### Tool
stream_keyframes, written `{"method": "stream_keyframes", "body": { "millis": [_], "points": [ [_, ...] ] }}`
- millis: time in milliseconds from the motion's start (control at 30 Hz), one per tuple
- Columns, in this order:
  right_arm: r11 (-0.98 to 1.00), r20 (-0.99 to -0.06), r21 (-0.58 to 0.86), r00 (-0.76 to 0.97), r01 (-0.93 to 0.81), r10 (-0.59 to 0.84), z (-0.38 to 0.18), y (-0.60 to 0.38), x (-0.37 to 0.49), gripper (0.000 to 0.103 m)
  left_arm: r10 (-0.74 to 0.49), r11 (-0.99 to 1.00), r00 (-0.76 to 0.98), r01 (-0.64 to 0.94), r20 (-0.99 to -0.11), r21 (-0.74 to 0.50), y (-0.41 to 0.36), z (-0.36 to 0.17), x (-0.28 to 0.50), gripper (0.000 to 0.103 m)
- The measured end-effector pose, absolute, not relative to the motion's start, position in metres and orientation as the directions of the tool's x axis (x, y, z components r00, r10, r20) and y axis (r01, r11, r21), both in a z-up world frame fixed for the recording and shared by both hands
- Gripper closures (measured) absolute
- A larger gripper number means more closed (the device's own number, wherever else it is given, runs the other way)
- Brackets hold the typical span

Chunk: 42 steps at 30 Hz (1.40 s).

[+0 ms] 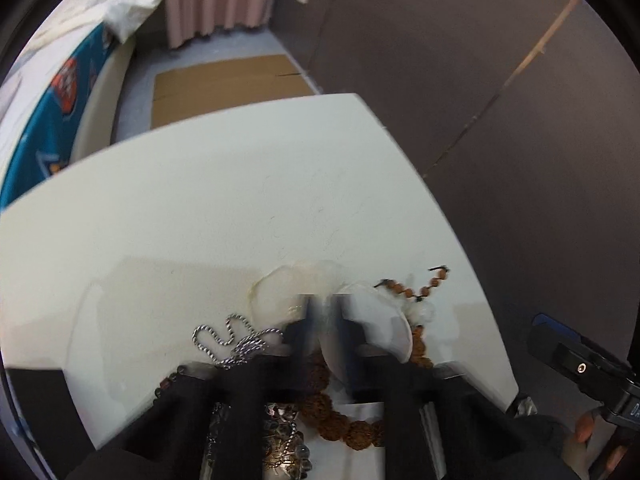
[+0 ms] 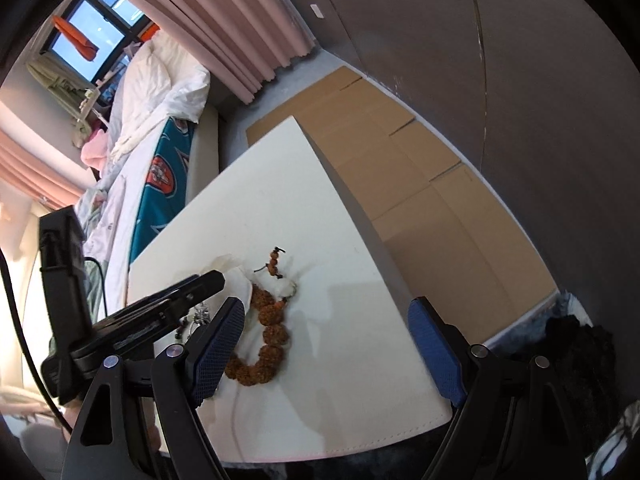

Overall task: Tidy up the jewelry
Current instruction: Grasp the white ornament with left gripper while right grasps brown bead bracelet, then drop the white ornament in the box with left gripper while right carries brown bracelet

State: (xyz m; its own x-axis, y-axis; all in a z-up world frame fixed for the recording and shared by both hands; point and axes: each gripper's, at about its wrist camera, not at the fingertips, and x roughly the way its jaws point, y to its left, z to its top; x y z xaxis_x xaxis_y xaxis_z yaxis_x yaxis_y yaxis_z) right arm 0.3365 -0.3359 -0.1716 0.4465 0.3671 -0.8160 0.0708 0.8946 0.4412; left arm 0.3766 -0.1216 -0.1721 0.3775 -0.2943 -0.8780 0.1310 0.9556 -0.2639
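The left tool (image 1: pixel 324 308) stands pressed together over a translucent plastic piece (image 1: pixel 296 280) on the white tabletop (image 1: pixel 200 208); whether it pinches that piece I cannot tell, as its tips are blurred. A silver chain (image 1: pixel 236 340) lies just left of it. A brown bead bracelet (image 2: pixel 268 340) curls on the tabletop beside the plastic, its small-bead tail (image 2: pixel 274 262) pointing away. The right tool (image 2: pixel 332 344) hangs spread wide above the tabletop near the bracelet, gripping nothing. Flattened cardboard (image 2: pixel 420 184) covers the floor beyond.
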Motion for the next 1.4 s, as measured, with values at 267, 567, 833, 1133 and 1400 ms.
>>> {"method": "stream_keyframes", "body": {
  "millis": [267,567,833,1133,1400],
  "points": [
    [0.913,-0.835,0.407,0.400,-0.011,0.377,-0.177,-0.306,0.340,0.032,-0.312,0.949,0.454,0.119,-0.834,-0.290,-0.104,-0.139,0.353,0.102],
    [0.945,-0.884,0.316,0.335,-0.086,0.326,-0.192,-0.266,0.343,0.044,-0.292,0.954,0.510,0.098,-0.809,-0.282,-0.084,-0.110,0.321,0.102],
    [0.988,-0.928,0.079,0.353,-0.135,0.123,-0.202,-0.230,0.341,0.072,-0.225,0.966,0.552,0.017,-0.803,-0.259,-0.050,-0.087,0.286,0.102],
    [0.988,-0.898,0.106,0.415,-0.110,0.143,-0.179,-0.231,0.332,0.084,-0.208,0.969,0.583,0.013,-0.786,-0.247,-0.017,-0.068,0.262,0.102],
    [0.981,-0.836,0.131,0.517,-0.142,0.187,-0.130,-0.212,0.313,0.084,-0.201,0.967,0.630,0.005,-0.750,-0.255,0.018,-0.047,0.247,0.102]
  ]
}}
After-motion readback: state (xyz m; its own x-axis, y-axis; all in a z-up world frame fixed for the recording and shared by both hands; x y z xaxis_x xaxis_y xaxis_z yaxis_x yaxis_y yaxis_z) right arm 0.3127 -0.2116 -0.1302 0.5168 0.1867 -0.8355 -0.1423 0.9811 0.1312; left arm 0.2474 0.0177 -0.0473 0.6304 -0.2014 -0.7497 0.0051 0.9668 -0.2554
